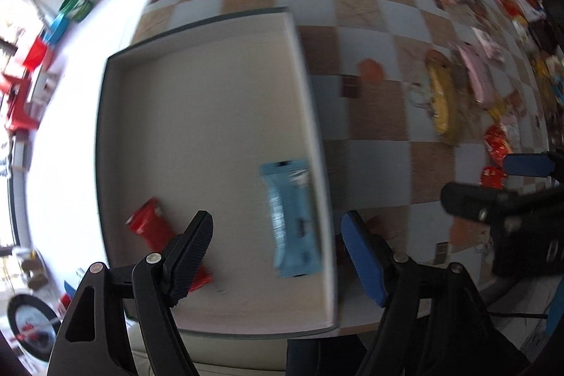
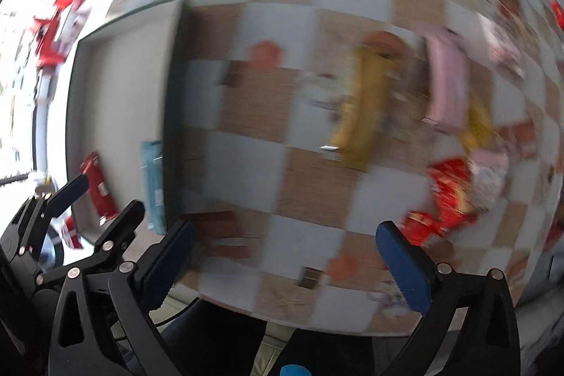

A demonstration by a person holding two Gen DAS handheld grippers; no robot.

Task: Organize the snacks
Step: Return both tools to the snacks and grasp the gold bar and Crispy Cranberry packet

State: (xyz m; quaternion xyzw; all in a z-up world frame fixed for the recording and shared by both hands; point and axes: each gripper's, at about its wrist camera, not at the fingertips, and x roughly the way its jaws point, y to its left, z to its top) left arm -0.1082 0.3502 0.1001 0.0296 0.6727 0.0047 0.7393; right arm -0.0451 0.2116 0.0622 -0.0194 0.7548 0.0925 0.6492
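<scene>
On the table's right side, the yellow packet (image 2: 363, 108) looks light and crinkly; pinch mid-body. Both the left gripper (image 1: 278, 256) and right gripper (image 2: 282, 266) are wide, empty.

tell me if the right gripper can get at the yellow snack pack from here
Probably yes: the right gripper is open and empty, and only bare checkered tablecloth lies between it and the yellow snack pack.

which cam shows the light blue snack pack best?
Left wrist: the light blue snack pack lies whole inside the tray, near its right wall. Right wrist shows it only as a narrow, blurred strip.
</scene>
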